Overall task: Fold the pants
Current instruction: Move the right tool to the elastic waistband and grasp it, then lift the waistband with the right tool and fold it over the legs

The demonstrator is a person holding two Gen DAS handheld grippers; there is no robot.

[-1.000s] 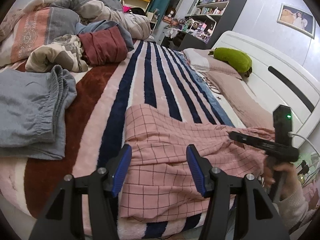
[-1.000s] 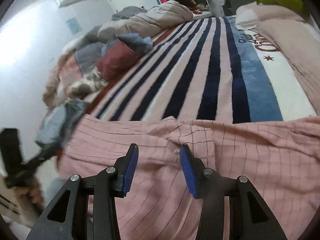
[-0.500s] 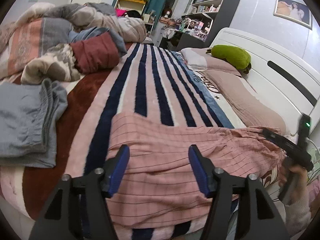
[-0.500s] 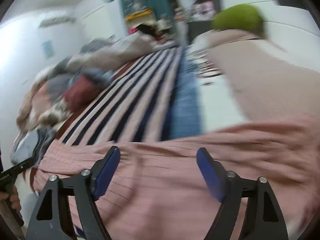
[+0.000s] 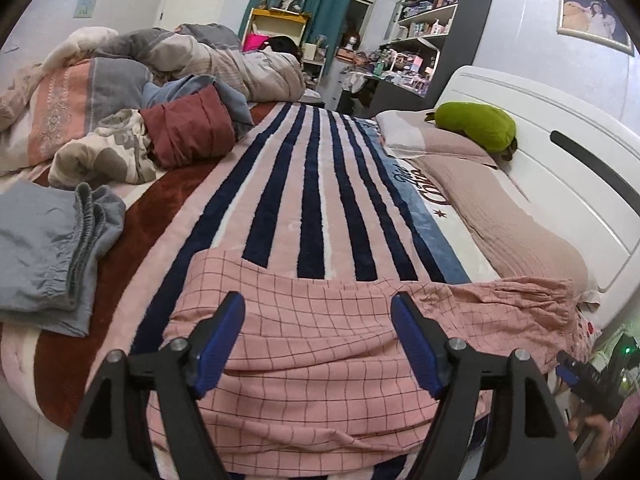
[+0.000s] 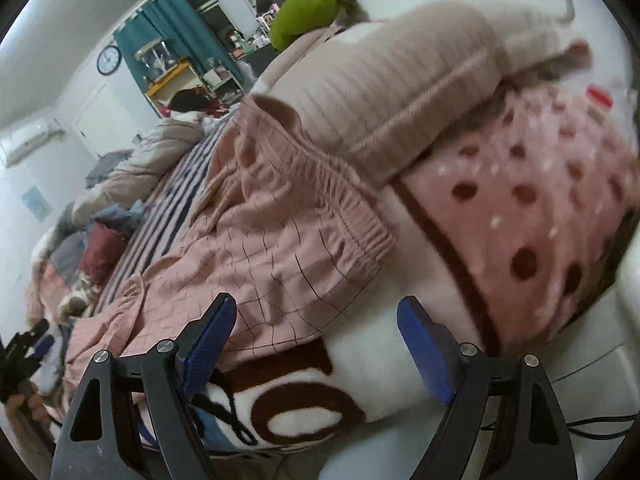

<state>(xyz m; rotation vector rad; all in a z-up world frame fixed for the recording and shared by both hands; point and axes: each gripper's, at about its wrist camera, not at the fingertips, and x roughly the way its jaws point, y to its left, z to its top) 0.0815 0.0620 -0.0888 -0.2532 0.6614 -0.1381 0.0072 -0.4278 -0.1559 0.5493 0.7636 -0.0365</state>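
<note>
Pink checked pants (image 5: 320, 344) lie spread across the near edge of the striped bed blanket (image 5: 304, 200), the waistband to the right. My left gripper (image 5: 320, 340) is open and empty, hovering over the legs. In the right wrist view the pants (image 6: 256, 248) show their gathered elastic waistband (image 6: 344, 208) beside a beige pillow. My right gripper (image 6: 316, 344) is open and empty, just off the waistband end, over the blanket's edge. It also shows in the left wrist view (image 5: 592, 376), low at the right.
Folded grey pants (image 5: 44, 256) lie at the left. A heap of quilts and clothes (image 5: 132, 120) fills the far left. Beige pillows (image 5: 500, 216), a green plush (image 5: 476, 124) and the white headboard (image 5: 568, 152) line the right. A dotted pink blanket (image 6: 540, 216) lies near my right gripper.
Both grippers have opened wider. My right gripper swung right, from over the middle of the pants to the waistband end. My left gripper pulled back a little and the pants lie flatter.
</note>
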